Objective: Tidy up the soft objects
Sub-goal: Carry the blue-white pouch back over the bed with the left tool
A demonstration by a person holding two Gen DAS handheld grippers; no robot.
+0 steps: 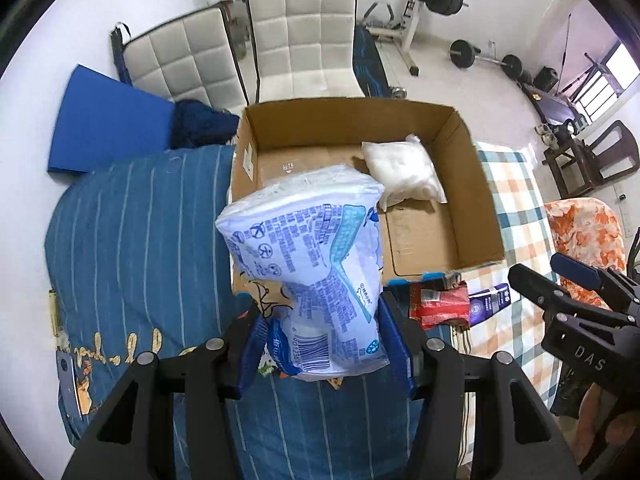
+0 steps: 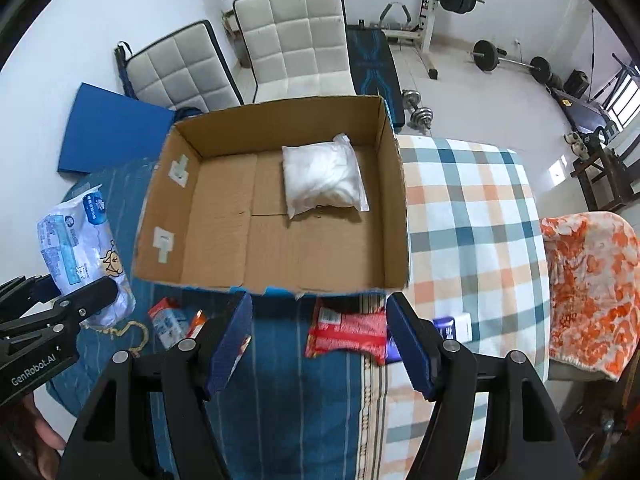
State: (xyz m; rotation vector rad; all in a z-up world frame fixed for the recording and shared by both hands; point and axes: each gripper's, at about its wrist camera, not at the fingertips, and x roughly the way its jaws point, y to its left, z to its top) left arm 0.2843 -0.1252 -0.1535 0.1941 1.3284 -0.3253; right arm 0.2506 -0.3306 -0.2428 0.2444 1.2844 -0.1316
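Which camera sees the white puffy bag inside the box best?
The right wrist view: the white bag lies fully visible on the floor of the cardboard box. In the left wrist view, the blue-printed pack held in the left gripper covers its near corner.

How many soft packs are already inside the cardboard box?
1: a white plastic-wrapped soft pack lies on the floor of the brown cardboard box, toward its far right corner. No other shows inside; the near wall hides a floor strip.
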